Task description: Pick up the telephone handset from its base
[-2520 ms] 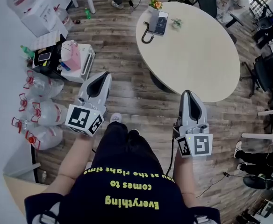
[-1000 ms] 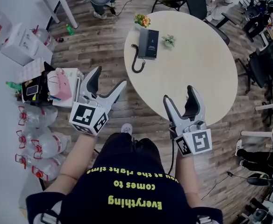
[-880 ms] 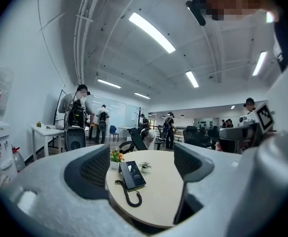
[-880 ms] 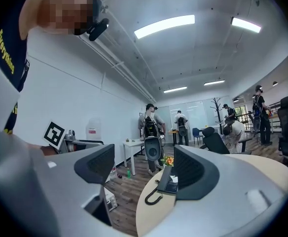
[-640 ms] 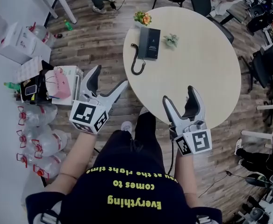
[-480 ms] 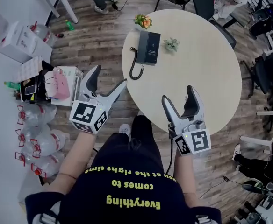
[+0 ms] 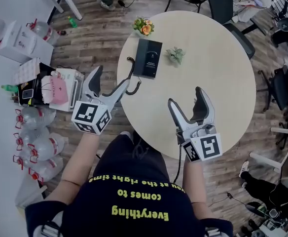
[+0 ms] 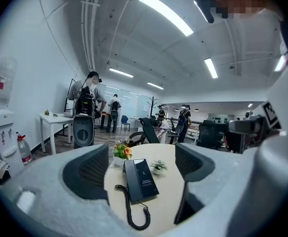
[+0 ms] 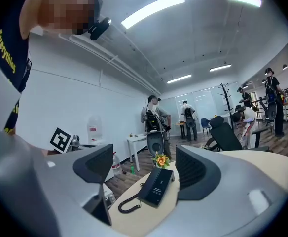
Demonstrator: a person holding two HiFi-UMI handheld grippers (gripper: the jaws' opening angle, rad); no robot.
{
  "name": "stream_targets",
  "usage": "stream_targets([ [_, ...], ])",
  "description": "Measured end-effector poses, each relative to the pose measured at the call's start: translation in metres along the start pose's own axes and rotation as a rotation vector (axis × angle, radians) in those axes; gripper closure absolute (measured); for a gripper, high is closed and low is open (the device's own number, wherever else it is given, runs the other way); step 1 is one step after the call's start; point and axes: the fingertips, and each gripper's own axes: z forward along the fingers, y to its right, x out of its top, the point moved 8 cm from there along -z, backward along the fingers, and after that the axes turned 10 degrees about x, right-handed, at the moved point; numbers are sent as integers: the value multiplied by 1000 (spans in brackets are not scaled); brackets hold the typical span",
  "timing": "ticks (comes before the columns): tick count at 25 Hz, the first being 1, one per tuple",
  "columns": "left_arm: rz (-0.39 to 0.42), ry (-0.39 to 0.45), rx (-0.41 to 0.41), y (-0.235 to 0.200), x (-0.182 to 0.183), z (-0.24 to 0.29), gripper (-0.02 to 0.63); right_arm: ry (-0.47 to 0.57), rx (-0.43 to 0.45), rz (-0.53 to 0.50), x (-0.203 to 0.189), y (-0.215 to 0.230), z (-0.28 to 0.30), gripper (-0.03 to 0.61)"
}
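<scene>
Both forearms reach out in front of the body, side by side, each hand wrapped round its tool behind the marker cube. The left gripper (image 7: 113,76) points ahead and a shade downward, with its jaws spread wide and nothing held. Its tips sit at the near edge of the round table (image 7: 218,83), right by the coiled cord (image 7: 132,84). The right gripper (image 7: 185,97) is held level over the table top, its jaws equally wide and empty.

The telephone (image 7: 150,58) lies ahead of both, apart from either pair of jaws. It is just beyond the left gripper's tips and off to the left of the right gripper's line. The handset (image 8: 128,180) rests on its base, along the side nearer the left gripper. Past the phone, farther from both grippers, stand a pot of orange flowers (image 7: 144,26) and a small green plant (image 7: 175,55).
</scene>
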Motion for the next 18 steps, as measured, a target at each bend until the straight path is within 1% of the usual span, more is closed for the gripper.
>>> stream_targets([
  [4,2,-19,17,4,-1,22,186,-21,17,23,-7,25,10,188],
  [8,3,-54,24,2,-7,39,186,-37,26,52,-14,40,22,189],
  [18,0,-115,-38,-15,-22,85,186,-71,-14,73,-31,56,62,189],
])
